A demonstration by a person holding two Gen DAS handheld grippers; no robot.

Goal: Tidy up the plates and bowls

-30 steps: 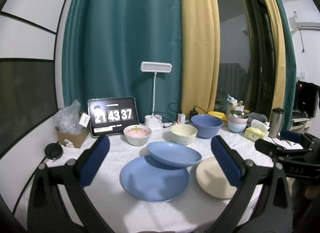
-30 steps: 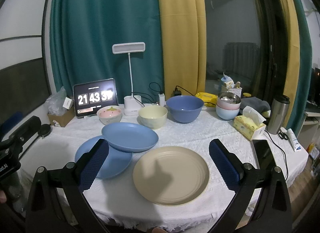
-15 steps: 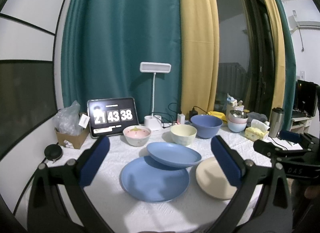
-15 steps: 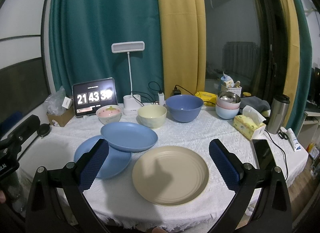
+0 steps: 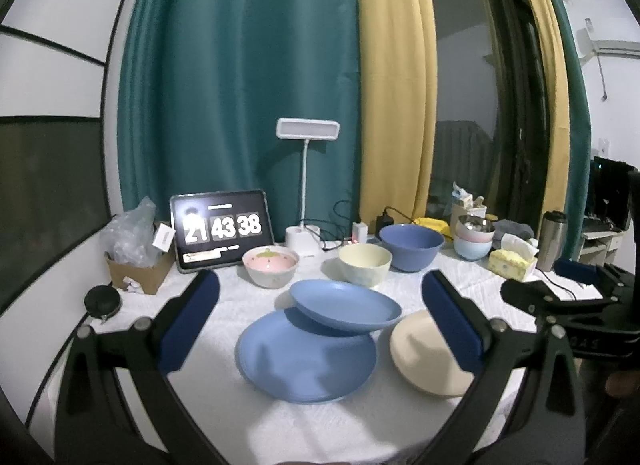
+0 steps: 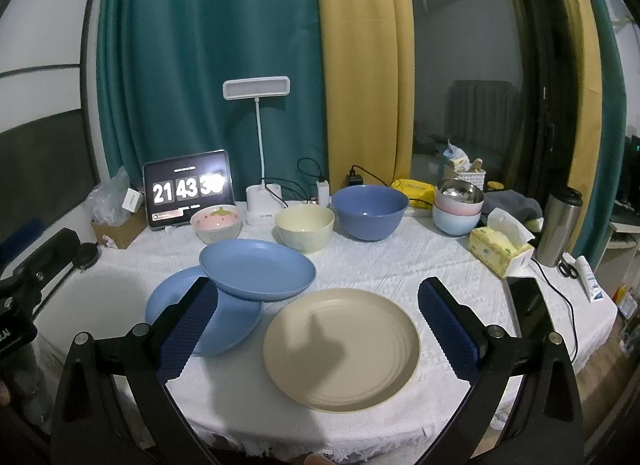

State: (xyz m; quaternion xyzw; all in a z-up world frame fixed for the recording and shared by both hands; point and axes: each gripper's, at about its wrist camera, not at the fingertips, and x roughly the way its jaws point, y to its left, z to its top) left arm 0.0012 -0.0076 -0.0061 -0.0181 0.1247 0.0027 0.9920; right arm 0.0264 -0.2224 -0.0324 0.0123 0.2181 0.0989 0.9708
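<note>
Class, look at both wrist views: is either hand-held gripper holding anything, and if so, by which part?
Nothing is held. The left hand-held gripper and right hand-held gripper are both open, above the table with its plates.

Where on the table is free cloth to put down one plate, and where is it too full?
Free cloth lies between the beige plate, the tissue box and the dark blue bowl. A narrower strip runs along the front edge below the beige plate. The back is crowded: pink bowl, cream bowl, lamp base and stacked bowls stand close together.
</note>
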